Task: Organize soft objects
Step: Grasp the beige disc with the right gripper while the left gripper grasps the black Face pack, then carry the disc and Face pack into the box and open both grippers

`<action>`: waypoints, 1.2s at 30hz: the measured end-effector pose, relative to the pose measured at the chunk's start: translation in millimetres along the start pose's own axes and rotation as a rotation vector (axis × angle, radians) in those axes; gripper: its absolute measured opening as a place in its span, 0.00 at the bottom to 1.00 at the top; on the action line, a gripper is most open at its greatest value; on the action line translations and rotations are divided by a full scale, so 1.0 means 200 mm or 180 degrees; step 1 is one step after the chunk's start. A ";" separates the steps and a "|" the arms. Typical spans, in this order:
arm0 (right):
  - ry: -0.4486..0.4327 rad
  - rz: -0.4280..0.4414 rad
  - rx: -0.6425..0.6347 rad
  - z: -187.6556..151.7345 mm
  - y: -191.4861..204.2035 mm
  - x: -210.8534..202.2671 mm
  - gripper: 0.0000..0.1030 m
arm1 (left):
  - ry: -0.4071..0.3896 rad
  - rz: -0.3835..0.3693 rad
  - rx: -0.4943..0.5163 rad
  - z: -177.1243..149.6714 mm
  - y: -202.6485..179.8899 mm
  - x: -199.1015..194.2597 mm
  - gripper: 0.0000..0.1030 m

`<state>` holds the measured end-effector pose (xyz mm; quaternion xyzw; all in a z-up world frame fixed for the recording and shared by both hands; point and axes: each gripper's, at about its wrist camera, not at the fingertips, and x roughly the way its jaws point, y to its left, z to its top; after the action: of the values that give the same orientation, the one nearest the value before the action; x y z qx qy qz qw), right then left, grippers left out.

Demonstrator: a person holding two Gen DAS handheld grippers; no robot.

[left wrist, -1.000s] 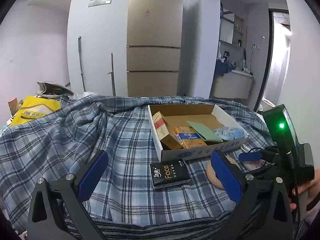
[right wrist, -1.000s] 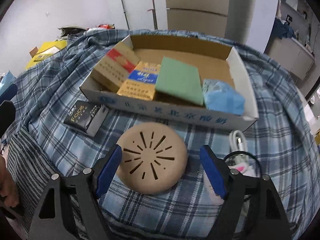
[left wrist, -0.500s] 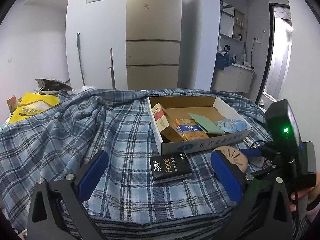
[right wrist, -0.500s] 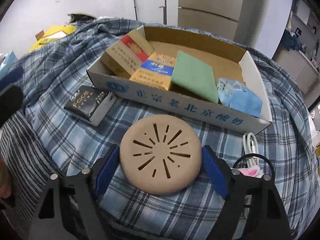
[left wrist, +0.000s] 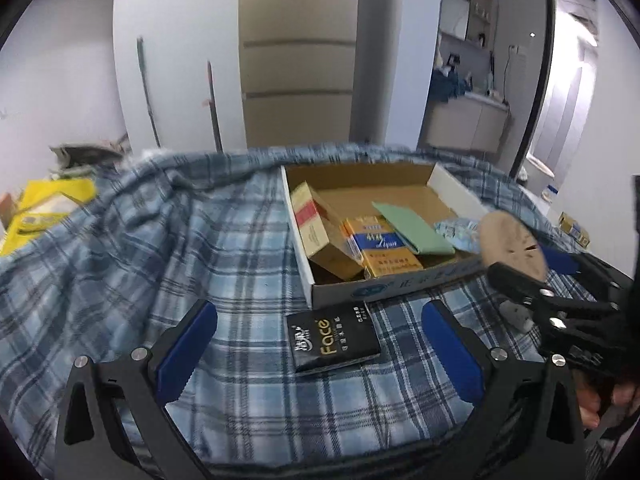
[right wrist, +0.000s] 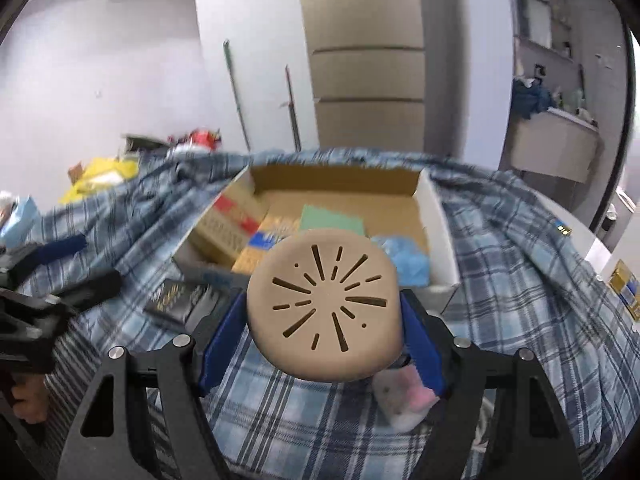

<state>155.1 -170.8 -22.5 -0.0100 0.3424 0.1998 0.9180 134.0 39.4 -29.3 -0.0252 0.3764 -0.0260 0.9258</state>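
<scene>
My right gripper (right wrist: 322,334) is shut on a round tan pad with slits (right wrist: 326,304) and holds it lifted above the plaid cloth, just in front of the cardboard box (right wrist: 434,216). The pad also shows in the left wrist view (left wrist: 512,246), at the box's right front corner. The box (left wrist: 396,286) holds several packs, a green cloth (left wrist: 414,226) and a light blue pack (left wrist: 460,230). My left gripper (left wrist: 320,350) is open, with a black "Face" tissue pack (left wrist: 334,338) lying on the cloth between its fingers.
A plaid blue cloth (left wrist: 160,280) covers the table. A white and pink object (right wrist: 404,398) lies under the right gripper. Yellow bags (left wrist: 44,208) lie at the far left. A small yellow and blue pack (right wrist: 626,288) sits at the right edge.
My right gripper closed on the tan pad and lifted it off the cloth toward the box. My left gripper moved closer to the black tissue pack.
</scene>
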 end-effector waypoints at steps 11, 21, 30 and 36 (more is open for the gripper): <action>0.0021 -0.0005 -0.0038 0.00 0.02 0.02 0.73 | 0.0397 0.0019 0.0085 -0.04 -0.06 0.21 0.93; 0.0038 0.0031 -0.0061 -0.01 0.02 0.02 0.74 | 0.0805 -0.0037 -0.0109 -0.07 0.00 0.33 0.78; 0.0018 0.0079 -0.0079 -0.01 0.02 0.01 0.74 | 0.0629 -0.0084 0.0003 -0.07 -0.03 0.25 0.66; -0.0043 0.0020 -0.0091 0.00 0.00 -0.02 0.74 | 0.0242 -0.0190 0.0106 -0.10 -0.08 0.00 0.66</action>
<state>152.9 -172.7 -20.4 -0.0208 0.3332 0.2075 0.9195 119.4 23.2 -42.9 -0.0200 0.4099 -0.0607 0.9099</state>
